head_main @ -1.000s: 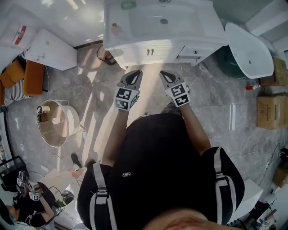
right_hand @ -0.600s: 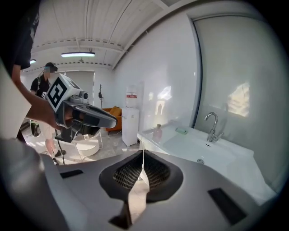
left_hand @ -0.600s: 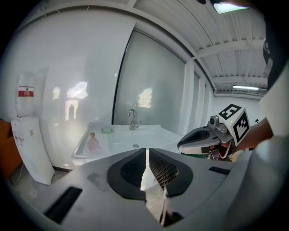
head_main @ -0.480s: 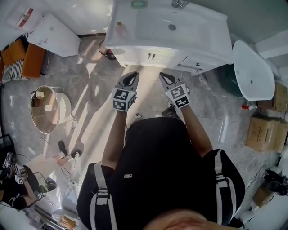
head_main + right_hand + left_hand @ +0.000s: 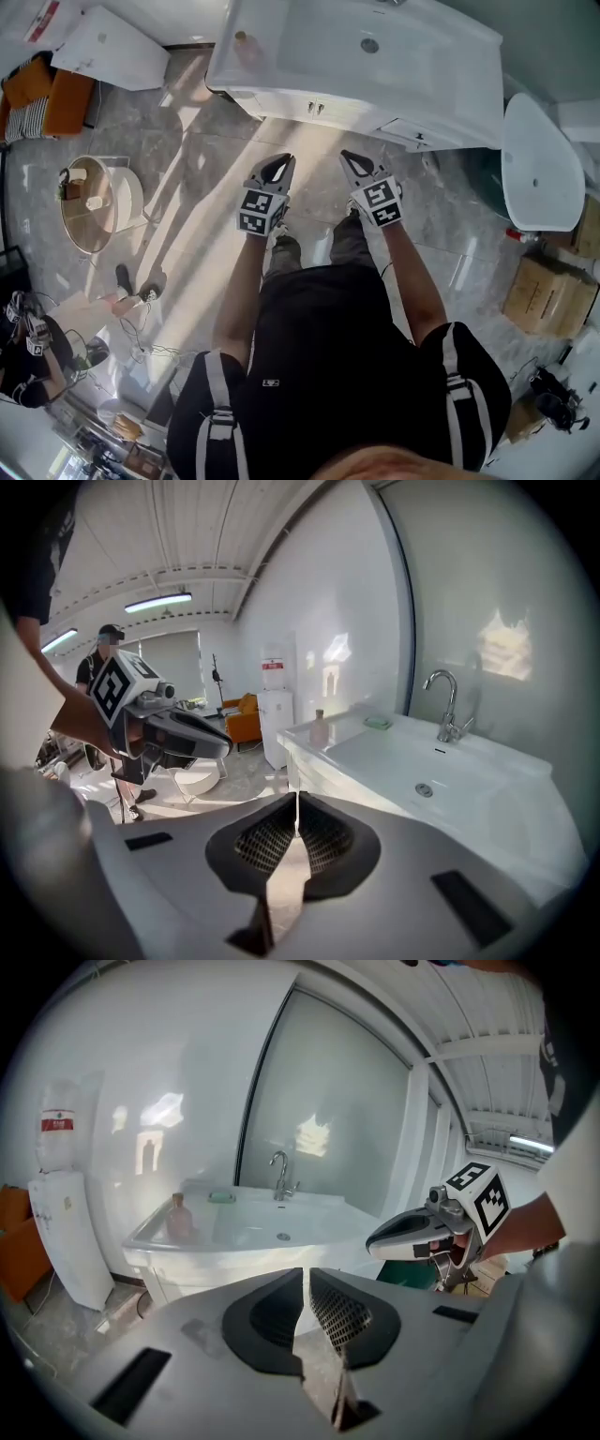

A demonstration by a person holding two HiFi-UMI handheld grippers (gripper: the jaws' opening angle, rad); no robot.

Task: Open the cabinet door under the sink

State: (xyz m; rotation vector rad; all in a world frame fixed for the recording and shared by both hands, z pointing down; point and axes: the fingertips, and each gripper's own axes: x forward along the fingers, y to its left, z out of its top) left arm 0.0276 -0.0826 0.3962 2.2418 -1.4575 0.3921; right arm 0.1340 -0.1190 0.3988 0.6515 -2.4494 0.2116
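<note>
The white sink vanity stands at the top of the head view. Its two cabinet doors are closed, with small handles at the middle seam. My left gripper and right gripper hover side by side over the floor, short of the doors and touching nothing. Both are shut and hold nothing. In the left gripper view the shut jaws point at the basin, with the right gripper alongside. In the right gripper view the jaws point along the basin.
A pink bottle stands on the vanity's left corner. A white oval tub and cardboard boxes are to the right. A round glass table and a white water dispenser are to the left. Another person crouches at lower left.
The head view has shifted, so the vanity sits higher and larger in frame. Both grippers stay shut, side by side, still short of the cabinet doors.
</note>
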